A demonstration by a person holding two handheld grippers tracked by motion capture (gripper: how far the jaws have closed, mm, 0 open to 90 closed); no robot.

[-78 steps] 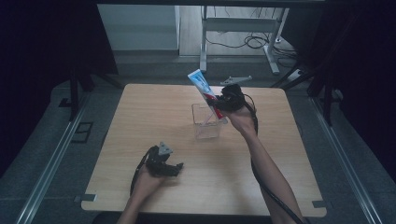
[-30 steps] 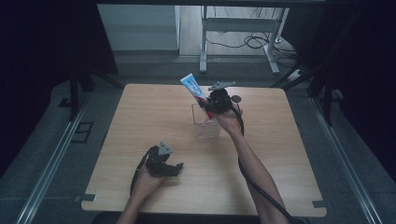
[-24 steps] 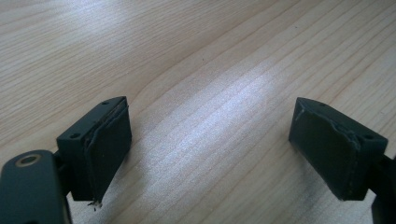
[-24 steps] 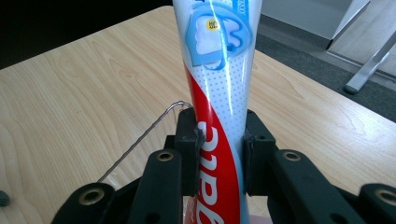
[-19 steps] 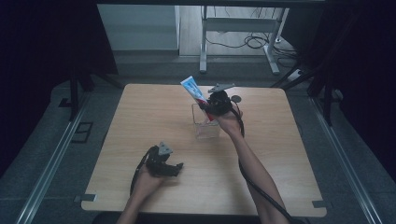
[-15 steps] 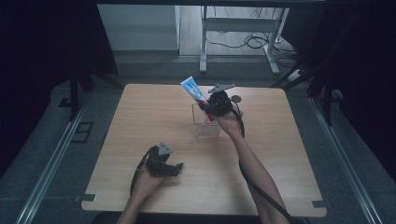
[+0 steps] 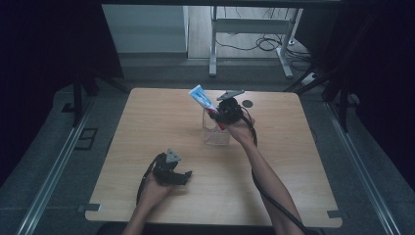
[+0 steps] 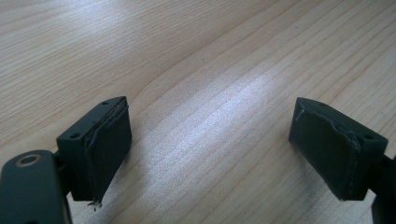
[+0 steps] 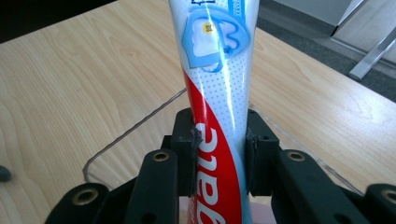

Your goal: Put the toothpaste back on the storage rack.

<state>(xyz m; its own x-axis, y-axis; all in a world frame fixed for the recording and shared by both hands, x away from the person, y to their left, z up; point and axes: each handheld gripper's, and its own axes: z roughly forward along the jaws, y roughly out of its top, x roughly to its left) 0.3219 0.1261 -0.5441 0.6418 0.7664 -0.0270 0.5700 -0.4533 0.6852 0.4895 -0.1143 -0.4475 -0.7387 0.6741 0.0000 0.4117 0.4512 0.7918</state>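
Note:
A blue, white and red toothpaste tube [image 7: 201, 98] [image 9: 217, 70] stands tilted, its red lower end down in a clear plastic container [image 7: 216, 133] [image 9: 135, 126] at the middle of the wooden table [image 7: 147, 122]. My right gripper [image 7: 218, 116] [image 9: 219, 149] is above the container's far right corner, pads against both sides of the tube. Its jaws have just been opening slightly, with the tube still between them. My left gripper [image 7: 184, 176] [image 8: 210, 149] lies low over the table near the front edge, jaws wide apart with bare wood between them.
A small dark round thing [image 7: 248, 103] lies on the table behind the right hand. Metal rails [image 7: 54, 166] run along both sides of the table, and a desk frame [image 7: 254, 29] with cables stands on the floor beyond the far edge.
The right gripper has carried the tube to the left and down, so that it now stands in the container. Over the last second it has kept still. The left gripper has not moved.

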